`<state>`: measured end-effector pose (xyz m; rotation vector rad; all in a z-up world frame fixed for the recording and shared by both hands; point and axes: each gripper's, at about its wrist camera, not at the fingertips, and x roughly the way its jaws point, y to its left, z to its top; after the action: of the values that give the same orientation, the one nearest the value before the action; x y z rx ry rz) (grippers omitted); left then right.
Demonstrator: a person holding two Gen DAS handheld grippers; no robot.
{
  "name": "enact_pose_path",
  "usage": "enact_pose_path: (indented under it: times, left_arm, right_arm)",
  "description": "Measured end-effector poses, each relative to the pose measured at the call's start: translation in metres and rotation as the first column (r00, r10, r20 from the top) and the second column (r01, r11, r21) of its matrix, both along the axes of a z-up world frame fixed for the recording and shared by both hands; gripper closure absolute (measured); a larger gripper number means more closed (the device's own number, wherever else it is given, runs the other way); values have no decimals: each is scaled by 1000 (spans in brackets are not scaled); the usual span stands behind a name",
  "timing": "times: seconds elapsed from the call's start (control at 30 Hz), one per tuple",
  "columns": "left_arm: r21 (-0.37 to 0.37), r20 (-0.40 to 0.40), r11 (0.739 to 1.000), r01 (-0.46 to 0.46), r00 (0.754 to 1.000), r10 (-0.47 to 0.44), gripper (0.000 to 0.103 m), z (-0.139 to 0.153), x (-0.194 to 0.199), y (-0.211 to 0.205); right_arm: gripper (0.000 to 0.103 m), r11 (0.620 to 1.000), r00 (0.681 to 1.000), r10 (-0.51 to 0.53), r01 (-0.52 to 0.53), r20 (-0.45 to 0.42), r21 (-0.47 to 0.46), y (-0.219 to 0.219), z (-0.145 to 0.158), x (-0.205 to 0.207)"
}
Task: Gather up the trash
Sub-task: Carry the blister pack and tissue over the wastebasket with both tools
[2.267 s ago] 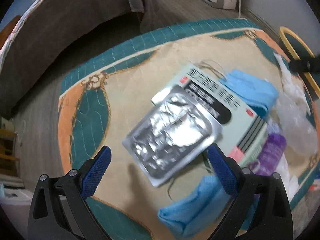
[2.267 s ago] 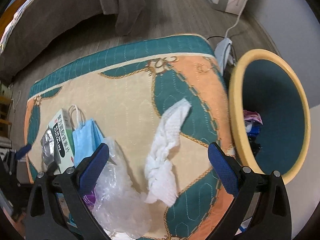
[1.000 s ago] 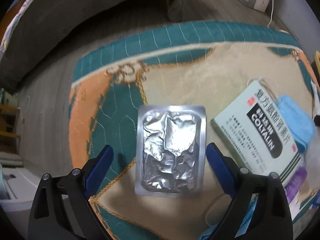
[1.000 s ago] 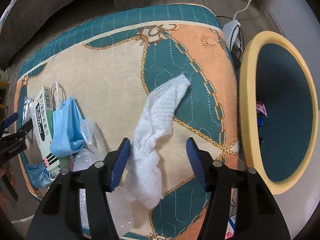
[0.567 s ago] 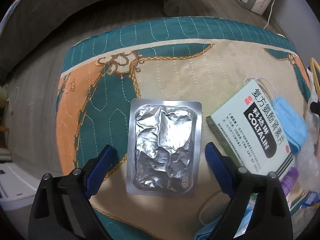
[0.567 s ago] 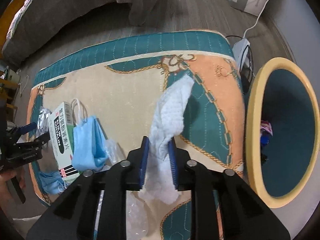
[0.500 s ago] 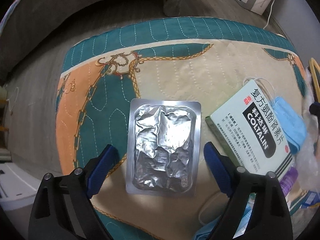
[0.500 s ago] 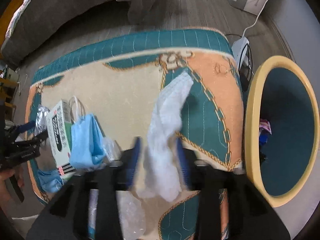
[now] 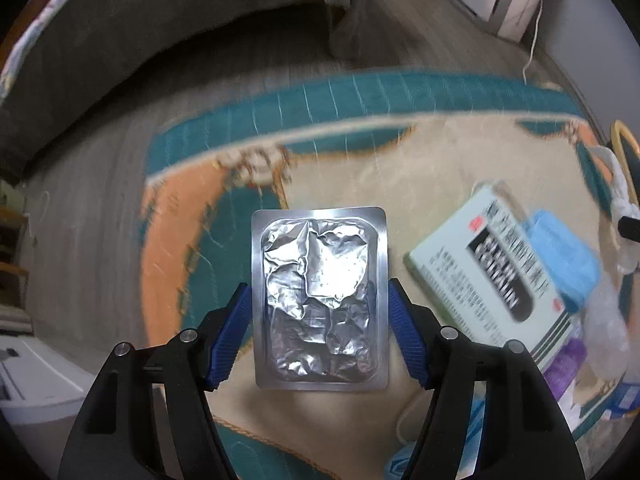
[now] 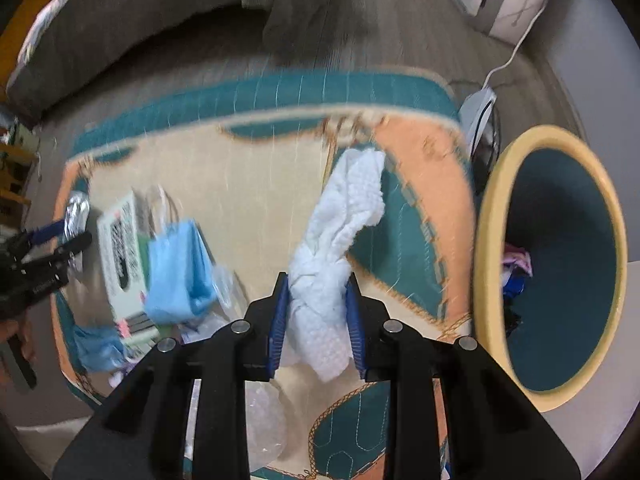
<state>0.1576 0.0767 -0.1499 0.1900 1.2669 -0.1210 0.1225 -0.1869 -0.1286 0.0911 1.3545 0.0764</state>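
A crumpled silver foil blister pack stands between the blue pads of my left gripper. The jaws are closing and both pads press on its long edges. It looks lifted off the quilted mat. In the right wrist view a white paper towel hangs twisted in my right gripper, whose jaws are closing and pinch its lower part. A yellow-rimmed teal bin with some scraps inside stands just right of the mat. My left gripper shows at the far left of that view.
On the mat lie a pale green medicine box, a blue face mask, another mask, clear plastic wrap and a purple wrapper. A grey sofa runs along the back. A white appliance and cable sit at the back right.
My left jaws have narrowed onto the foil pack and it has risen. My right jaws have closed on the paper towel and lifted it off the mat.
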Motion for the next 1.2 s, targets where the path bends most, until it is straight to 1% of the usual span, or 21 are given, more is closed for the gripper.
enact_pose_path:
  times: [0.1, 0.2, 0.3, 0.37, 0.5, 0.7, 0.8, 0.9, 1.0, 1.2]
  left_arm:
    - [-31, 57, 1000, -5, 998, 6, 35, 21, -2, -4]
    - [-43, 126, 999, 20, 992, -15, 35, 43, -10, -17]
    - [-71, 182, 996, 49, 983, -36, 35, 65, -17, -29]
    - [-74, 221, 994, 81, 973, -63, 35, 79, -27, -43]
    - [-84, 259, 987, 138, 959, -112, 35, 94, -42, -63]
    - [-84, 280, 975, 208, 944, -177, 35, 102, -65, -98]
    - [-76, 297, 966, 247, 931, -214, 35, 106, -73, -115]
    - [-66, 307, 959, 276, 920, -244, 35, 109, -78, -128]
    - [-48, 326, 949, 311, 903, -279, 35, 107, -85, -141]
    - [-28, 349, 935, 353, 880, -322, 35, 106, -88, -155]
  right_arm:
    - [76, 1000, 998, -18, 16, 56, 26, -4, 21, 1]
    - [76, 999, 993, -33, 29, 113, 33, -9, 41, -2]
    - [76, 998, 987, -51, 45, 150, 45, -16, 53, -9]
    - [76, 998, 985, -52, 47, 165, 37, -17, 61, -13]
    - [76, 999, 982, -49, 45, 184, 30, -24, 66, -19]
    - [76, 999, 974, -39, 37, 222, 15, -34, 79, -33]
    - [76, 999, 969, -51, 49, 242, 14, -43, 85, -37]
    - [76, 998, 968, -62, 60, 243, 16, -54, 86, -42]
    - [76, 997, 967, -75, 75, 243, 10, -67, 84, -44]
    - [76, 992, 966, -126, 122, 227, 32, -90, 77, -46]
